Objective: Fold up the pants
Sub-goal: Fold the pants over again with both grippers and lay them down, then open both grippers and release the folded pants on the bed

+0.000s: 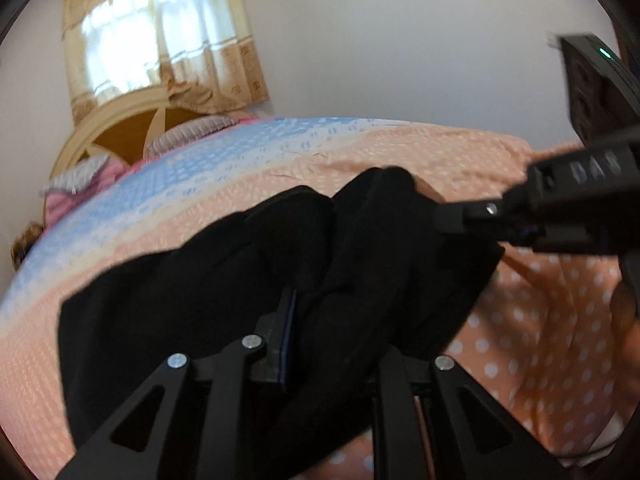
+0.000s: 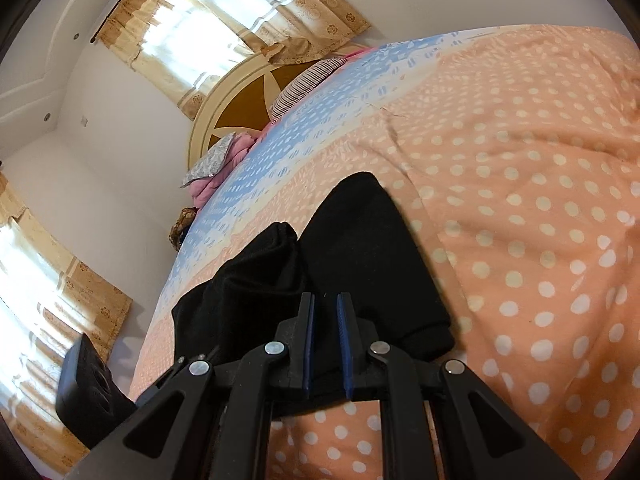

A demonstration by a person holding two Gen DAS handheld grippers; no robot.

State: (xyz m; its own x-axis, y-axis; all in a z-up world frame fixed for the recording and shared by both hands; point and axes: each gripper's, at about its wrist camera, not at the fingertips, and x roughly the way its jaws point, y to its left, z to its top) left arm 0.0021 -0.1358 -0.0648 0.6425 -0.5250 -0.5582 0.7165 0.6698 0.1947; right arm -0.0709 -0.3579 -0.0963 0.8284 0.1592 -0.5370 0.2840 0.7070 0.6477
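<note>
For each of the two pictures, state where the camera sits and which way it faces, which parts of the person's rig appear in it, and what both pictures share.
Left wrist view: sits on the left tongs, looks down across the bed at the black pants; own fingers gripping cloth, right tongs entering at right.
Right wrist view: sits on the right tongs, faces the headboard; own fingers astride the pants' edge, left tool's body at lower left.
Shared: pants, dotted bedspread, headboard, curtains.

Daylight pours through the curtained window [image 1: 160, 44], blown out to white glare behind the headboard. The left wrist view smears with motion blur, worst farthest from the window. The right wrist view stays sharper. Both bend hard at the rims, with dark vignetted corners.
</note>
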